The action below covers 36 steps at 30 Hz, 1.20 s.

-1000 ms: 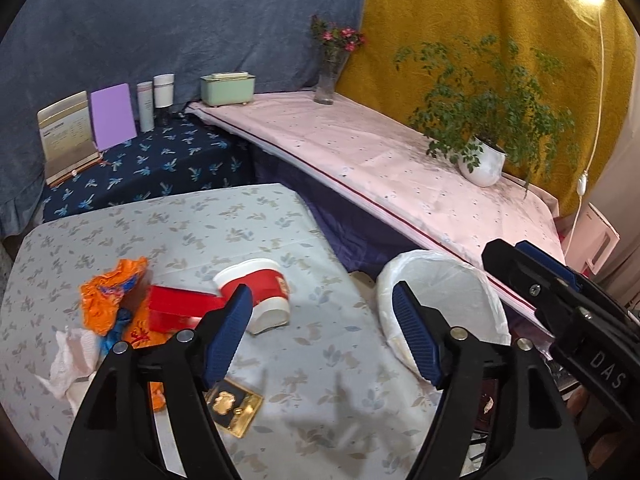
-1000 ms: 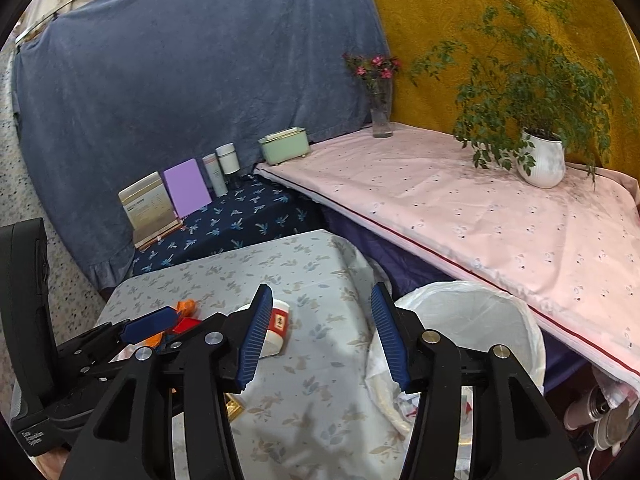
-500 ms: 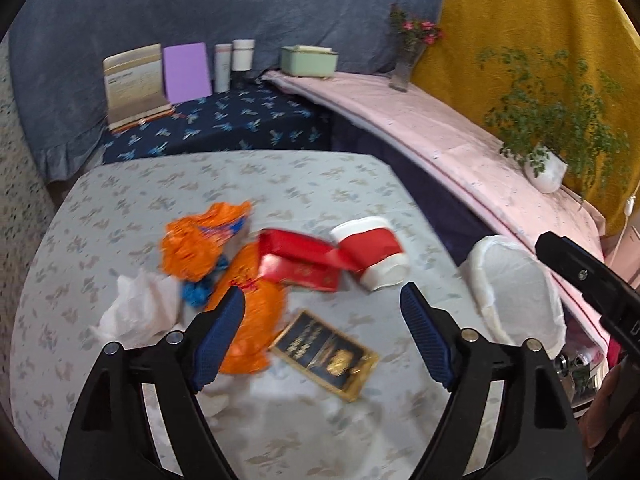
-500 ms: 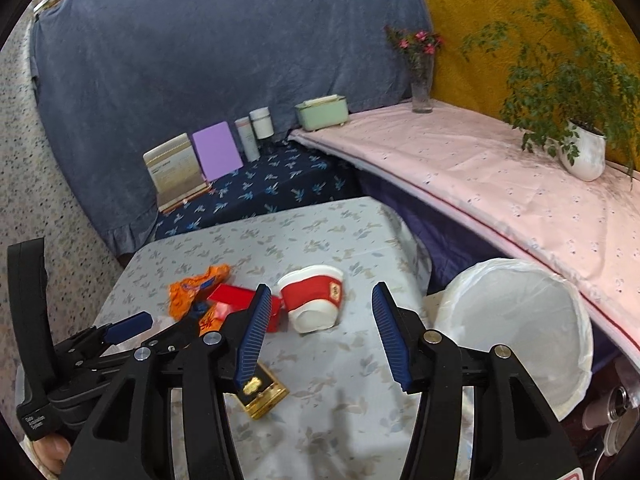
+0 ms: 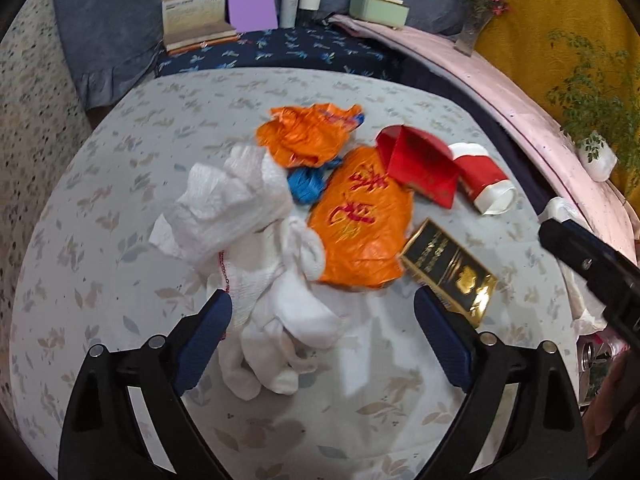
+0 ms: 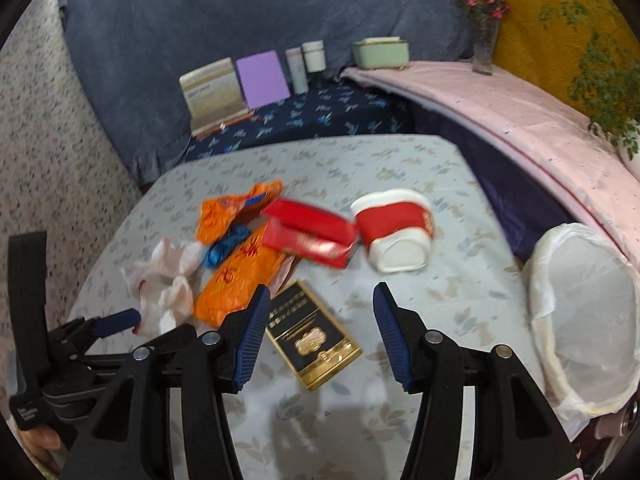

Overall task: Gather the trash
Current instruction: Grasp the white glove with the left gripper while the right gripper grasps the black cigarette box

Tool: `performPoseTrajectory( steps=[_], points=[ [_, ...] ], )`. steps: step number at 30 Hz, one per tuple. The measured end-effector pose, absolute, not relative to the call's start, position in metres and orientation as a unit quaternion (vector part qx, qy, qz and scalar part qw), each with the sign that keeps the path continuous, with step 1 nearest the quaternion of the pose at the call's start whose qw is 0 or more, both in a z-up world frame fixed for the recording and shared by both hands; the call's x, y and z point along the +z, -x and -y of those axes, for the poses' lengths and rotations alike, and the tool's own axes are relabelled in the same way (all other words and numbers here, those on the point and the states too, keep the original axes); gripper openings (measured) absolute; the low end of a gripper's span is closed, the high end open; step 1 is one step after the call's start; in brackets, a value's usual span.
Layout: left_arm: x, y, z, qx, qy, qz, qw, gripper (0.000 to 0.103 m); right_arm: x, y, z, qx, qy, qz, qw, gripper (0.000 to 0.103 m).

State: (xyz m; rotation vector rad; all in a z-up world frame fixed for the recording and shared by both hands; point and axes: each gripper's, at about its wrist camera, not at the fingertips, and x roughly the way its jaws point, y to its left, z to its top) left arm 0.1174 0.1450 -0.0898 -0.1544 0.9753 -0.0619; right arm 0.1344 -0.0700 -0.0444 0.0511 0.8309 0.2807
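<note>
A heap of litter sits at the centre of the left wrist frame on the leaf-printed tablecloth (image 5: pixel 120 152). Crumpled white tissue (image 5: pixel 240 208) lies soft and quilted beside a glossy orange plastic bag (image 5: pixel 360 220) printed with red characters, with a second crinkled orange wrapper (image 5: pixel 308 136) above it and a blue wad (image 5: pixel 306 184) between them. To the right a flat red carton (image 5: pixel 420 164) touches a tipped red-and-white paper cup (image 5: pixel 484 184); below these lies a black-and-gold rectangular box (image 5: pixel 448 272). The left gripper (image 5: pixel 322 340) hangs spread wide over the tissue, holding nothing. The right gripper (image 6: pixel 318 340) is likewise parted and empty, above the box. At the right edge of the right wrist frame stands a round bin with a white liner (image 6: pixel 584 316).
</note>
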Motion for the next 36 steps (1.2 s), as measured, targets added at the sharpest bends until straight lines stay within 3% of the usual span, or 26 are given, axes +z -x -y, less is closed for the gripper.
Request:
performPoseTrajectory(
  steps=[16,19,24,28,36],
  points=[
    [-0.130,-0.125,-0.167,-0.004,0.092,-0.509,0.856,0.088,-0.117,-0.156,0.038,0.171,0.056,-0.464,0.867,0.070],
    [-0.129,-0.124,-0.167,-0.006,0.093,-0.507,0.857,0.075,-0.125,-0.160,0.036,0.171,0.060,-0.470,0.864,0.072],
    [-0.125,-0.122,-0.168,-0.030,0.100,-0.509,0.854,0.030,-0.128,-0.159,0.029,0.167,0.074,-0.465,0.866,0.069],
    [-0.122,-0.117,-0.166,-0.045,0.107,-0.508,0.854,0.019,-0.126,-0.154,0.029,0.170,0.077,-0.463,0.867,0.064],
    [-0.095,-0.102,-0.146,-0.076,0.100,-0.483,0.866,0.017,-0.102,-0.133,0.050,0.169,0.045,-0.444,0.879,0.061]
  ],
)
